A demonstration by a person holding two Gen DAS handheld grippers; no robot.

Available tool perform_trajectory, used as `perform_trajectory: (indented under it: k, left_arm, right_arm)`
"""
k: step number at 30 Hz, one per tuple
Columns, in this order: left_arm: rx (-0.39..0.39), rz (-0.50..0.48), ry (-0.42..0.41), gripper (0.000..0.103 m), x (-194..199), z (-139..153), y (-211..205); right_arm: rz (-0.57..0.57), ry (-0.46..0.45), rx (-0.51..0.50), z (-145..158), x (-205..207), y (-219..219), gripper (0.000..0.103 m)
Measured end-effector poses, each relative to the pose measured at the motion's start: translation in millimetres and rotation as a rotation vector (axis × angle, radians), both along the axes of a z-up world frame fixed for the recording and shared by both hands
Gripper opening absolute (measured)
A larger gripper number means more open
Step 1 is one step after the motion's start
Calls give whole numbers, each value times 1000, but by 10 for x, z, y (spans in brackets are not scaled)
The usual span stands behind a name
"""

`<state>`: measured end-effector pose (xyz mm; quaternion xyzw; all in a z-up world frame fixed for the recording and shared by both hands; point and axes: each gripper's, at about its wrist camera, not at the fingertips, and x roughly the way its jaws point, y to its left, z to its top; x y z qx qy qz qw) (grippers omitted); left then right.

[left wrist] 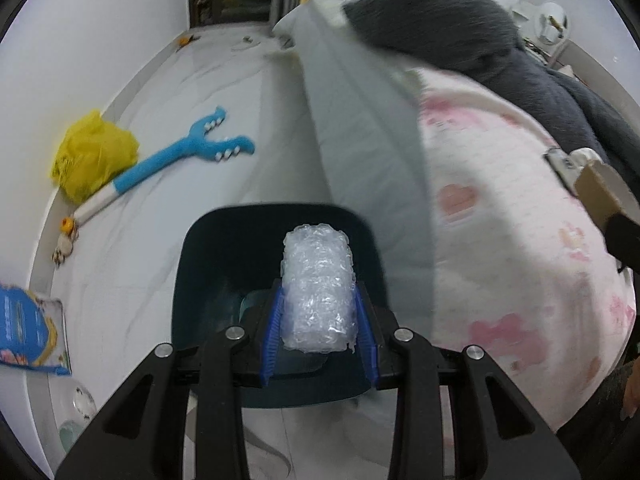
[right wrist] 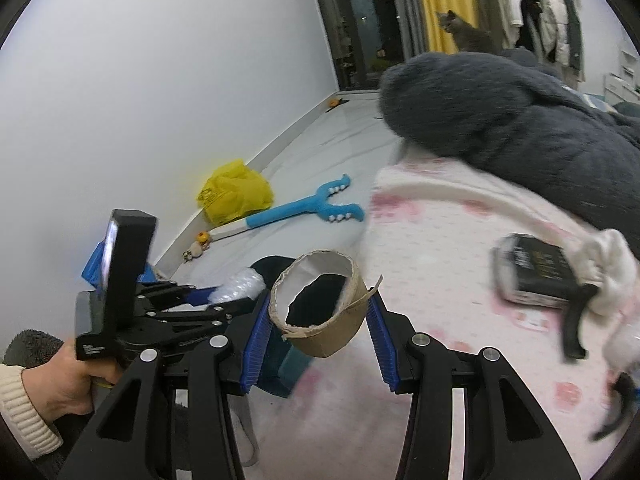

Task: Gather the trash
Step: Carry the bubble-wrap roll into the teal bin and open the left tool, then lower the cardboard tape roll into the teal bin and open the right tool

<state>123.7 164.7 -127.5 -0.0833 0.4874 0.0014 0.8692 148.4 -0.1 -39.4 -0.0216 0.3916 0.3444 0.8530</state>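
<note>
Left wrist view: my left gripper [left wrist: 320,312] is pinching a roll of bubble wrap [left wrist: 318,288] right over the open dark teal bin [left wrist: 208,264], so dropping it should be easy. Over on the right, my right gripper [right wrist: 318,312] squeezes a torn cardboard tube [right wrist: 320,308] above the pink blanket [right wrist: 440,264] (bin's rim just peeks out behind it). My worry: the tube's still off to the side, so letting go early lands it on the bed, and both grippers could bump.
</note>
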Motion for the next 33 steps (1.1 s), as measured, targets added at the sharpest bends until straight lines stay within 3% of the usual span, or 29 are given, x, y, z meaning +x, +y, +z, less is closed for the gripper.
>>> perform_trajectory:
  k: [10,14,20,33]
  left_arm:
    - [-43,56,107,37,21,-349,342]
    - [-48,61,126,42,-11,-411,446]
    - [-53,67,87,63,-148,-306,549]
    - [-37,97,-46,65,-386,90,840]
  right_arm:
    - [51,75,-7,-196,72,503,48]
    - [56,104,-9,-286,116,639,48]
    - [55,139,-18,-416,183,836,48]
    - [70,191,-93,-766,211,1221,48]
